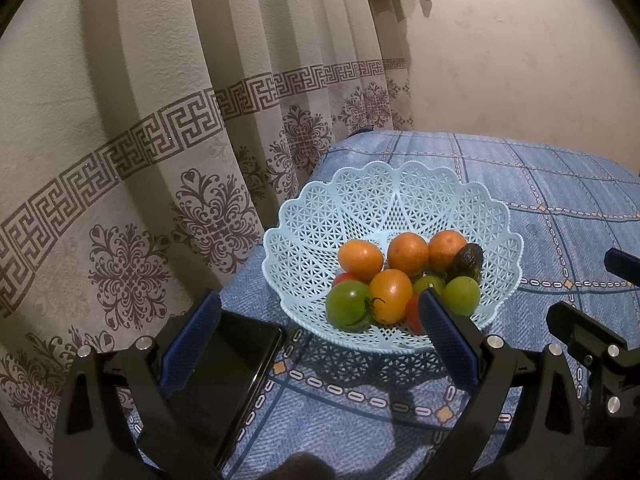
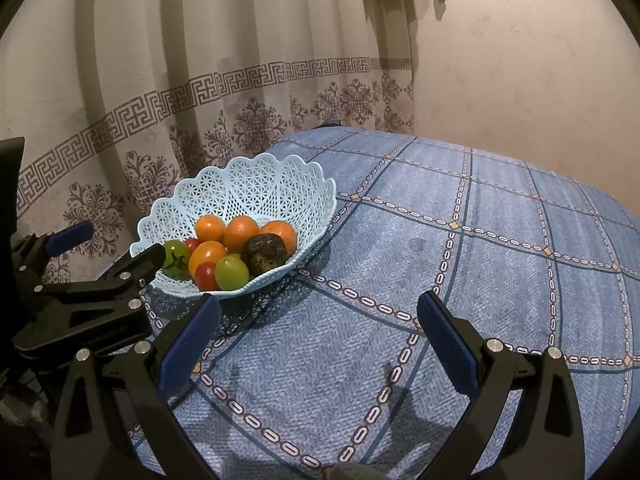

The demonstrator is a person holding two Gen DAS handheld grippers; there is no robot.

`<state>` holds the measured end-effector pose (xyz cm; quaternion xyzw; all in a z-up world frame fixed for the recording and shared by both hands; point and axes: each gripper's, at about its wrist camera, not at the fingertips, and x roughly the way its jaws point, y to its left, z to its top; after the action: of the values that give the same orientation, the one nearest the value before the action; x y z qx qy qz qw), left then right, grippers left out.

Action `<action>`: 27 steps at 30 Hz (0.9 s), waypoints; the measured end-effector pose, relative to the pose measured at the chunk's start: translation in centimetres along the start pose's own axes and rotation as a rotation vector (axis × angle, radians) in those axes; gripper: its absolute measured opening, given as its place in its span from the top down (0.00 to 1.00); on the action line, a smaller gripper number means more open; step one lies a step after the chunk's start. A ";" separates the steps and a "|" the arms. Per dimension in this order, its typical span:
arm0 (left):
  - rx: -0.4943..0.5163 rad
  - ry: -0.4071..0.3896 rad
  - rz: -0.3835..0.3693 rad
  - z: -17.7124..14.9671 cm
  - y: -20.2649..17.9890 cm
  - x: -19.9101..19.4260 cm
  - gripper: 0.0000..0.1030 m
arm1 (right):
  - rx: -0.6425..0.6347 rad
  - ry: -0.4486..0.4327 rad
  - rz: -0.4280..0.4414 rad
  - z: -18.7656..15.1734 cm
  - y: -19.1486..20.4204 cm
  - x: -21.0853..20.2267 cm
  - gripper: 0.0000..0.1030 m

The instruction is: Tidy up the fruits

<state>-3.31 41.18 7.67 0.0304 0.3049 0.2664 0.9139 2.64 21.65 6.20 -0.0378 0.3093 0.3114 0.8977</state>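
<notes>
Pale-blue lattice basket (image 1: 394, 200) on the blue checked surface (image 2: 480, 260) holds every visible fruit (image 1: 390, 294); none lies outside, so the task looks largely done. Left gripper (image 1: 320, 316) and right gripper (image 2: 318, 316) hover with fingers spread, empty.

A basket (image 2: 256, 184) of fruit (image 2: 236, 248) sat near the bed's (image 2: 480, 260) left edge, a phone (image 1: 236, 368) lying just before it.
</notes>
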 end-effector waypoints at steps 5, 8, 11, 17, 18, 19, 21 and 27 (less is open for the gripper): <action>0.000 0.000 -0.001 0.0 -0.1 0.0 0.03 | -0.002 0.000 0.000 0.0 0.0 0.0 0.05; 0.003 -0.001 -0.001 0.0 -0.1 0.0 0.03 | -0.001 0.001 0.001 0.0 0.0 0.0 0.05; 0.005 -0.004 -0.002 0.0 -0.1 -0.1 0.03 | 0.000 0.001 0.000 0.0 0.0 0.0 0.05; 0.010 -0.006 -0.001 0.0 -0.1 -0.1 0.03 | -0.001 0.001 0.002 0.0 0.0 0.0 0.05; 0.012 -0.006 -0.001 0.0 -0.2 -0.1 0.03 | -0.001 0.001 0.001 0.0 0.0 0.0 0.05; 0.012 -0.006 -0.001 0.0 -0.1 0.0 0.03 | -0.002 0.002 0.001 0.0 0.0 0.0 0.05; 0.012 -0.006 -0.001 0.0 -0.1 0.0 0.03 | -0.002 0.004 0.002 -0.1 0.0 0.1 0.05; 0.012 -0.006 0.000 0.0 -0.2 0.0 0.03 | -0.002 0.006 0.003 -0.3 0.0 0.2 0.05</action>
<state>-3.27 41.02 7.68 0.0369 0.3036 0.2643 0.9147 2.59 21.70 5.88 -0.0394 0.3117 0.3130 0.8963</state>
